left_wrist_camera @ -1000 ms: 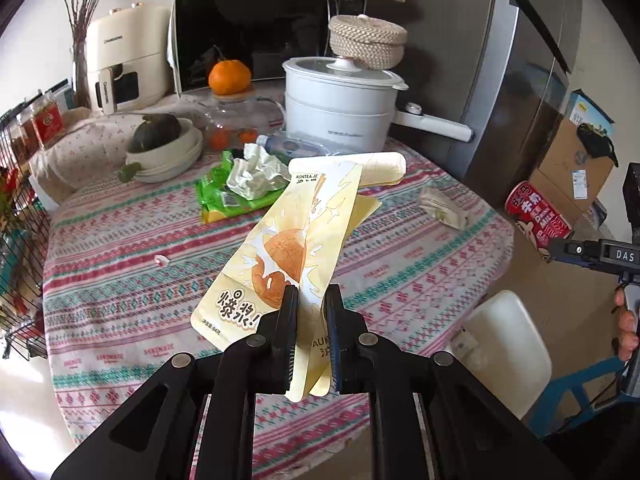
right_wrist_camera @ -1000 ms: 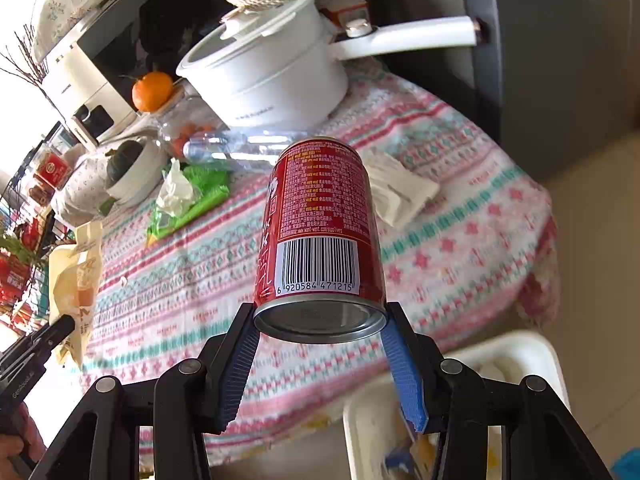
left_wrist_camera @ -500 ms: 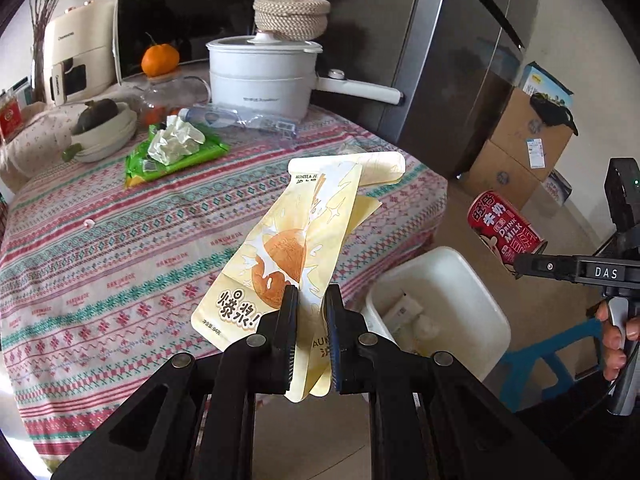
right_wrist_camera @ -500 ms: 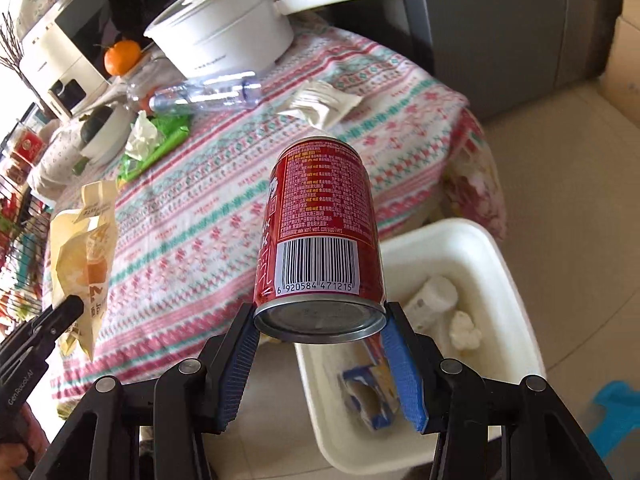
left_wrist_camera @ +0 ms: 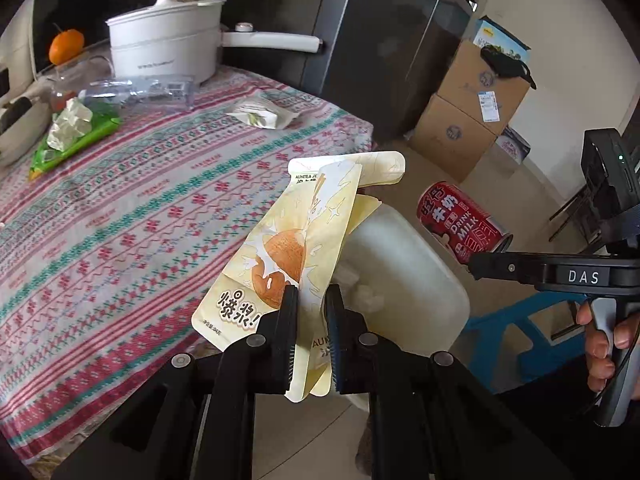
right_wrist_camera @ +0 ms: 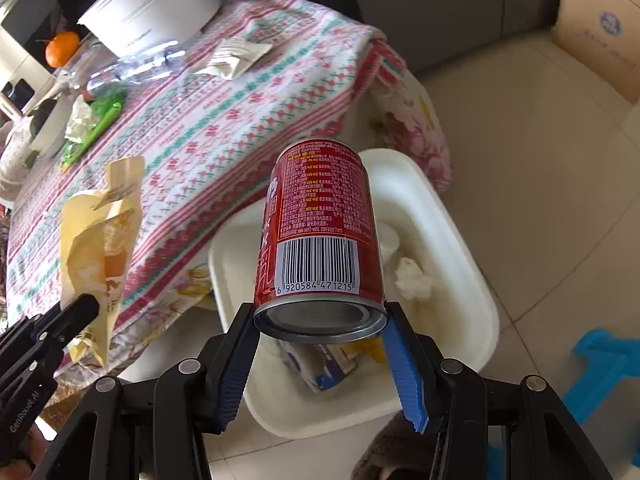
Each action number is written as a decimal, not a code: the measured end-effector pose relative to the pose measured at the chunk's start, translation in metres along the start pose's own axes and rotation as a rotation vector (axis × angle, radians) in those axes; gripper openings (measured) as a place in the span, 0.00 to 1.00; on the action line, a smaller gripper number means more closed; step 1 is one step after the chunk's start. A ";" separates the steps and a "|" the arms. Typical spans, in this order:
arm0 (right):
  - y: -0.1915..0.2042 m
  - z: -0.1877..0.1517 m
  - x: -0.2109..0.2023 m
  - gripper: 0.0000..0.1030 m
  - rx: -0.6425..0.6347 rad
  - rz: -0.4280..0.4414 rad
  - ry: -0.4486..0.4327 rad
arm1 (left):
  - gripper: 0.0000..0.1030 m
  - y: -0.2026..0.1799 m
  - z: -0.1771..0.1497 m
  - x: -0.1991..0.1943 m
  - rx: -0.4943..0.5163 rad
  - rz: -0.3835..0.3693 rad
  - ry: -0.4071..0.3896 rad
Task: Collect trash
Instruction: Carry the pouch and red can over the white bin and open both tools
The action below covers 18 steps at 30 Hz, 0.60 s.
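Observation:
My left gripper is shut on a yellow snack wrapper and holds it at the table's edge, beside the white trash bin. My right gripper is shut on a red milk-drink can and holds it above the white bin, which has paper and wrappers inside. The can also shows in the left wrist view, and the wrapper in the right wrist view. A green wrapper with crumpled paper, a clear plastic bottle and a small white packet lie on the table.
The table has a patterned cloth. A white pot, an orange and a bowl stand at its back. A dark fridge, cardboard boxes and a blue stool surround the bin on the tiled floor.
Both grippers have swung right, away from the table and toward the bin. The can is now over the bin and the wrapper is at the bin's edge. Both grips are unchanged.

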State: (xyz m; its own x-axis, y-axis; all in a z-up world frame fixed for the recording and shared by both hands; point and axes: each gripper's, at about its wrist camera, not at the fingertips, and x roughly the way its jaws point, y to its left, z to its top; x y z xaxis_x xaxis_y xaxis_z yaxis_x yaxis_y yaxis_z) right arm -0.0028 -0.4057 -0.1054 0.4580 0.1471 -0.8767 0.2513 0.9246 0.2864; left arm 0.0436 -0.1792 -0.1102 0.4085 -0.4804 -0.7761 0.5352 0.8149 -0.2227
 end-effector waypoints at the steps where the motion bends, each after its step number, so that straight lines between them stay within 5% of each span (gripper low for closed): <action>1: -0.002 0.000 -0.001 0.53 0.002 -0.005 -0.002 | 0.14 -0.004 0.001 0.007 0.001 -0.013 0.007; 18: -0.034 -0.006 0.003 0.53 0.054 -0.060 0.033 | 0.17 -0.035 0.007 0.076 0.047 -0.093 0.030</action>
State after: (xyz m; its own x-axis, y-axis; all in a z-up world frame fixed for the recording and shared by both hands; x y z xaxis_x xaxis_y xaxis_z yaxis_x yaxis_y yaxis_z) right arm -0.0152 -0.4341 -0.1200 0.4126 0.1040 -0.9049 0.3236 0.9119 0.2524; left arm 0.0614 -0.2463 -0.1573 0.3333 -0.5430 -0.7708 0.6041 0.7506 -0.2676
